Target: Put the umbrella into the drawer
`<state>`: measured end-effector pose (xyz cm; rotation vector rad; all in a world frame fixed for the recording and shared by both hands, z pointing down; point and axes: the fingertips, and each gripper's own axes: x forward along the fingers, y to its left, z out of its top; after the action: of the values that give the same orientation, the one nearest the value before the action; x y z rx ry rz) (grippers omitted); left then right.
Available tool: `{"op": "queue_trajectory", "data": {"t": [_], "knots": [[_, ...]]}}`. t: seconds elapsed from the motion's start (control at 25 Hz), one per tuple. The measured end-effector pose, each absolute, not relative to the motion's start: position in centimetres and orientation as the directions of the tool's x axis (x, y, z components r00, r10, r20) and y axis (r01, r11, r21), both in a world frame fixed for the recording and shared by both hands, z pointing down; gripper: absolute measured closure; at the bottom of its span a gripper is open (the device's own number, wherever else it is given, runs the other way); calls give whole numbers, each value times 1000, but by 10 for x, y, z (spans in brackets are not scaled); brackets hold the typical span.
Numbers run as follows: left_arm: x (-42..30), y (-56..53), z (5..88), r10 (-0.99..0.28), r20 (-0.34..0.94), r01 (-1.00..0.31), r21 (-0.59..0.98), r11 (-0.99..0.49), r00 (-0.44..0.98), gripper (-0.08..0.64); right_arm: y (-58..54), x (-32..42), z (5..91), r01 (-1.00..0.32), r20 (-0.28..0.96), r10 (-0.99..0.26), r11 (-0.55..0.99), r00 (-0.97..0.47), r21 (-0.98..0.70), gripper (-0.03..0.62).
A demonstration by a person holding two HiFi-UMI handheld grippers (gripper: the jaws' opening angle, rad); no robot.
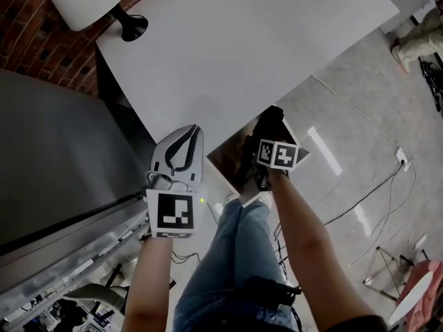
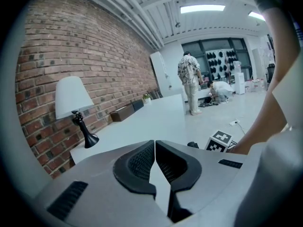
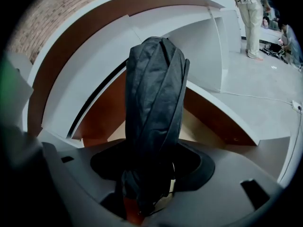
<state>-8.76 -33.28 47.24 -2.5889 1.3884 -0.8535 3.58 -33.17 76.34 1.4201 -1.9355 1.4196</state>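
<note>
Your umbrella is black, folded and tightly furled. It is clamped in your right hand-held gripper and points down toward the drawer, which stands pulled open under the counter, white outside and brown inside.

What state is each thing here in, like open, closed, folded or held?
umbrella, folded shut, gripped, not yet in the drawer.
drawer, pulled open.
right gripper, fingers clamped on the umbrella.
left gripper, fingers closed together, empty.
lamp, upright on the table, seemingly unlit.
</note>
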Motion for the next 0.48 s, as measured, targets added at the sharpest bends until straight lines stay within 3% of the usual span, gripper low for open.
{"op": "queue_trajectory", "data": {"t": [0.48], "knots": [[-88, -335, 485, -792, 457, -722, -371, -584, 405, 557, -343, 25, 802, -851, 762, -454, -15, -463, -526, 325]]}}
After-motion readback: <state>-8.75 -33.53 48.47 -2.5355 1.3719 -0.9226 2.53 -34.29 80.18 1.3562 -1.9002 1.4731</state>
